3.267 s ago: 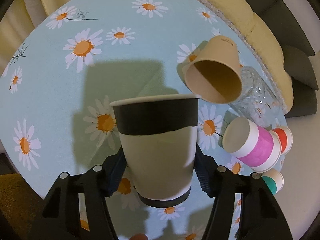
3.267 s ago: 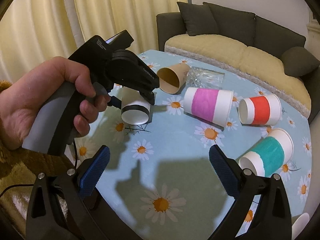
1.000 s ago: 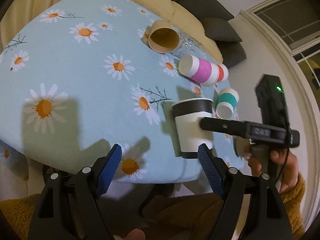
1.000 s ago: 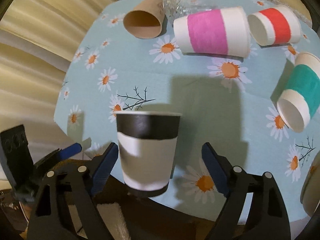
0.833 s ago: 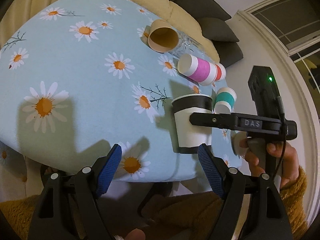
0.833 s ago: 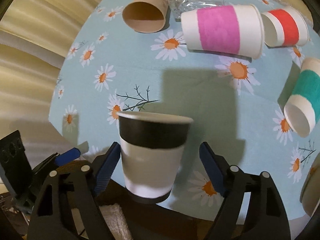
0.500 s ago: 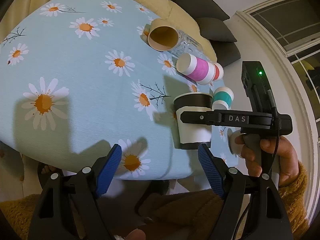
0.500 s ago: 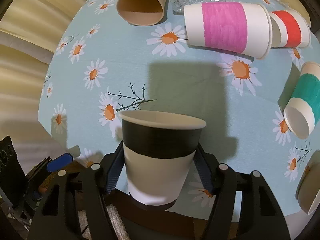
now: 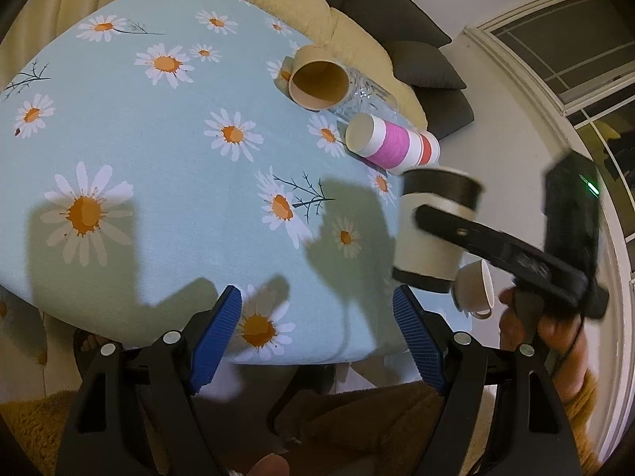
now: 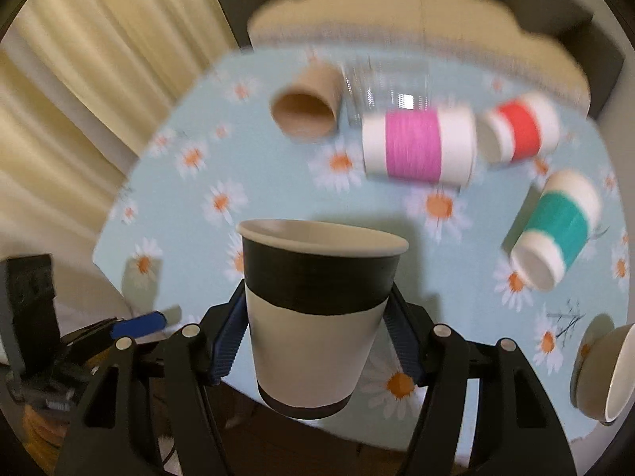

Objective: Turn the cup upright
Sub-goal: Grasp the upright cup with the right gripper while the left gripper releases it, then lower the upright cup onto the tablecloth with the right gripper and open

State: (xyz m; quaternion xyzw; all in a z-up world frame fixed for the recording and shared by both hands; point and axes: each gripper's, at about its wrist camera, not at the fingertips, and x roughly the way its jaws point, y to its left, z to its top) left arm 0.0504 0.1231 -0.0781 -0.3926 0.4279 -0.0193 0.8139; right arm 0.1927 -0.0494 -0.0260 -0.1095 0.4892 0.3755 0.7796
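Observation:
A black-and-white paper cup [image 10: 317,309] stands upright between my right gripper's [image 10: 317,341] blue pads, which are shut on its sides. It is held off the table near the front edge. The same cup shows in the left wrist view [image 9: 434,230], clamped by the right gripper and raised at the table's right side. My left gripper [image 9: 317,337] is open and empty over the near table edge, left of the cup.
On the daisy tablecloth [image 9: 158,158] lie a brown cup [image 10: 305,113], a clear glass [image 10: 387,83], a pink-banded cup [image 10: 416,146], a red-banded cup [image 10: 520,131] and a teal-banded cup [image 10: 555,226], all on their sides. A white cup [image 10: 607,373] sits at right. A sofa stands behind.
My left gripper let go of the cup and drew back. My right gripper closed on the upright cup and has lifted it up and to the right; its view is blurred by motion.

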